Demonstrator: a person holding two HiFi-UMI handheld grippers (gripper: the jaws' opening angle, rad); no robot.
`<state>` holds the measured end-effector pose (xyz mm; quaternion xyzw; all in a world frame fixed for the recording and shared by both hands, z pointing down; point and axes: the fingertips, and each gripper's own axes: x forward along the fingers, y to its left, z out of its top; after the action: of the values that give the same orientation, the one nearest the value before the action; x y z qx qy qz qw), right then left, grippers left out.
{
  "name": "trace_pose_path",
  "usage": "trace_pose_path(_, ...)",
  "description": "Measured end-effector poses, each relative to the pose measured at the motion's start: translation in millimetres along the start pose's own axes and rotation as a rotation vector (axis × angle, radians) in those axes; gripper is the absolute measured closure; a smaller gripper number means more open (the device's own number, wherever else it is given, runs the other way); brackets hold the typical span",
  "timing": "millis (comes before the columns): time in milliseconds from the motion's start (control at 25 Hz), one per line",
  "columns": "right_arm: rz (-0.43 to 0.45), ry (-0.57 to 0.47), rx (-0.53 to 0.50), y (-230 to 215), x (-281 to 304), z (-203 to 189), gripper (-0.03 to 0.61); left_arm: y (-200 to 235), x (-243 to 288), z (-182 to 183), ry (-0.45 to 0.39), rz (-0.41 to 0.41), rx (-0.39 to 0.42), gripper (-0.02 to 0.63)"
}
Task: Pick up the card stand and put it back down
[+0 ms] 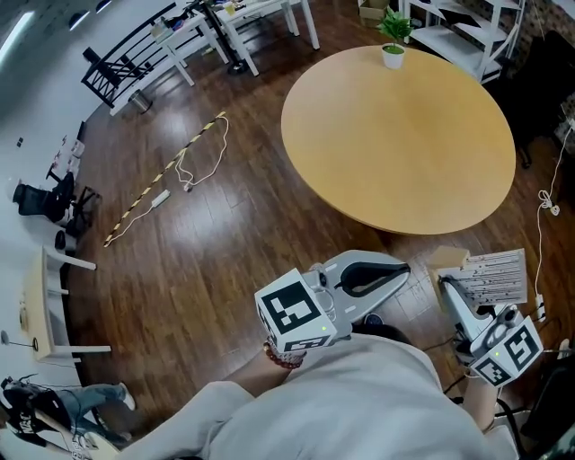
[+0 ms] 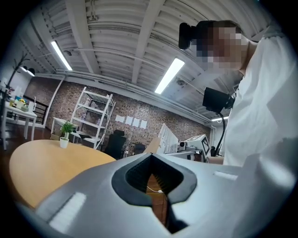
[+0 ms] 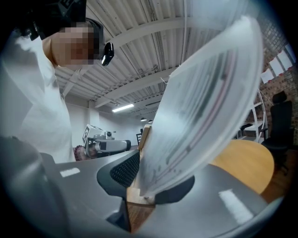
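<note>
The card stand [image 3: 205, 102] is a clear sheet holder with printed lines, set in a small wooden base [image 3: 138, 197]. My right gripper [image 3: 139, 183] is shut on it at the base, and the sheet fills most of the right gripper view. In the head view the card stand [image 1: 492, 274] is held off the table at the lower right, close to the person's body, with the right gripper [image 1: 449, 286] behind it. My left gripper [image 1: 400, 268] is at centre bottom, shut with nothing in it. In its own view the left gripper [image 2: 150, 160] points over the table.
A round wooden table [image 1: 404, 135] stands ahead, bare but for a small potted plant [image 1: 393, 40] at its far edge. A cable [image 1: 193, 162] and striped strip lie on the dark wood floor at left. White shelves [image 1: 467, 27] and white tables [image 1: 252, 18] stand beyond.
</note>
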<state>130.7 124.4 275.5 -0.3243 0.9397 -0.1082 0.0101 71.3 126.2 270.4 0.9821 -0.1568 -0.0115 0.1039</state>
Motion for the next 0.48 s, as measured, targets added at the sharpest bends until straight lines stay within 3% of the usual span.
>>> trace_pose_path(480, 0.009, 0.011, -0.023, -1, 16, 0, 0.474, 12, 0, -3, 0.015, -0.010, 0.021, 0.624)
